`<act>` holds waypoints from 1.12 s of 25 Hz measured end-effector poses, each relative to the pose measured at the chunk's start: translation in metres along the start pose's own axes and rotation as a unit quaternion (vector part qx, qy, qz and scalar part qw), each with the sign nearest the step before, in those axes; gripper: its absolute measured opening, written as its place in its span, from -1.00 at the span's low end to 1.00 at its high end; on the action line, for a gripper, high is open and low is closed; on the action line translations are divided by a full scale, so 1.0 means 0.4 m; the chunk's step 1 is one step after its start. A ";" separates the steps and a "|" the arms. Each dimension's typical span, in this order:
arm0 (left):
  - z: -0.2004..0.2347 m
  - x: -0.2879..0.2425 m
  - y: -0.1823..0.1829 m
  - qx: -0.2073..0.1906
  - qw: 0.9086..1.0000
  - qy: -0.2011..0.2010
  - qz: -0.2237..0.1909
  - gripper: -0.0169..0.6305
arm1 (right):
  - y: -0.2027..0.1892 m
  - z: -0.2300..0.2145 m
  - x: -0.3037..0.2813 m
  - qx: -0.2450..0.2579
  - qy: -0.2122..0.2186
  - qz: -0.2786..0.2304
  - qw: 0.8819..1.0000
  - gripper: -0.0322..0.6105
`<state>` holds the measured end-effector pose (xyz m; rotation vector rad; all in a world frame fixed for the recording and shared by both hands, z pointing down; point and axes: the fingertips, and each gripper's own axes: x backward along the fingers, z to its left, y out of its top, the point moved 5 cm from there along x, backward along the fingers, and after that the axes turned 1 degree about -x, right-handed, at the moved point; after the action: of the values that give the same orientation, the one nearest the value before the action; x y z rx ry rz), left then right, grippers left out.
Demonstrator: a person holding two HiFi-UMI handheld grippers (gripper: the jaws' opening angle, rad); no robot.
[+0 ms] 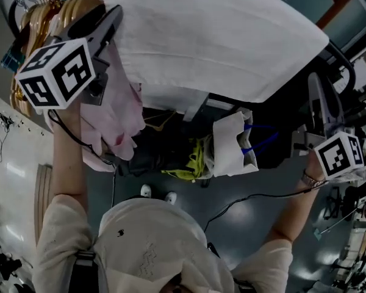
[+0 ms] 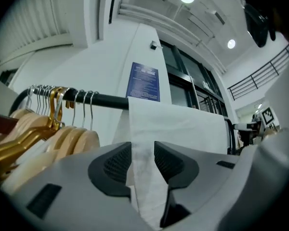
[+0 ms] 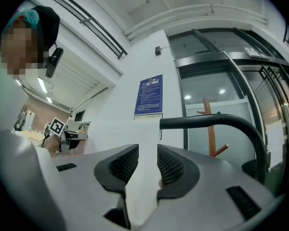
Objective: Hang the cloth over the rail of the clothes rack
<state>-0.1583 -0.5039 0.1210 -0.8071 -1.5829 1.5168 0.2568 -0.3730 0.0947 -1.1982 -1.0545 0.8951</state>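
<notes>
A large white cloth point(image 1: 219, 35) lies draped over the black rail point(image 2: 106, 100) of the clothes rack. In the left gripper view a strip of the cloth point(image 2: 183, 129) runs down between the jaws of my left gripper point(image 2: 142, 160), which stand apart and open. In the head view the left gripper point(image 1: 113, 17) is raised at the cloth's left side. My right gripper point(image 1: 317, 84) is raised at the cloth's right edge. In the right gripper view the cloth point(image 3: 111, 129) fills the gap of my right gripper point(image 3: 148, 165), shut on it, beside the rail's curved end point(image 3: 207, 121).
Several wooden hangers point(image 2: 53, 129) hang on the rail left of the cloth. A pink garment point(image 1: 116, 121) hangs below them. A white bag point(image 1: 232, 145) and a yellow item point(image 1: 195, 157) lie on the floor under the rack. A cable point(image 1: 250, 200) trails across the floor.
</notes>
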 end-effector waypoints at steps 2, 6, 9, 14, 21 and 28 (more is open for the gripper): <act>0.002 -0.012 0.006 0.019 1.000 -0.011 0.015 -0.53 | -0.005 -0.013 -0.019 0.003 0.003 -0.006 1.000 -0.57; 0.004 -0.019 0.010 0.058 0.998 -0.021 0.014 -0.53 | -0.020 -0.038 -0.054 0.019 0.020 -0.001 1.000 -0.57; -0.002 0.000 0.009 0.056 0.998 -0.036 0.014 -0.64 | -0.041 -0.050 -0.068 0.027 0.028 -0.008 0.999 -0.57; -0.022 0.009 0.040 -0.004 0.999 -0.040 0.031 -0.88 | -0.036 -0.027 -0.063 0.001 0.054 -0.024 0.998 -0.83; 0.005 -0.002 0.166 -0.066 0.997 -0.024 0.033 -0.88 | 0.016 0.031 -0.045 -0.003 0.066 -0.043 0.997 -0.83; 0.005 0.016 0.144 -0.102 0.994 0.027 0.000 -0.87 | -0.020 0.040 -0.057 -0.005 0.017 -0.024 1.000 -0.82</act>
<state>-0.1674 -0.4946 0.0647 -0.9528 -1.7164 1.3348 0.2351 -0.3912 0.0998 -1.1875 -1.0574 0.8292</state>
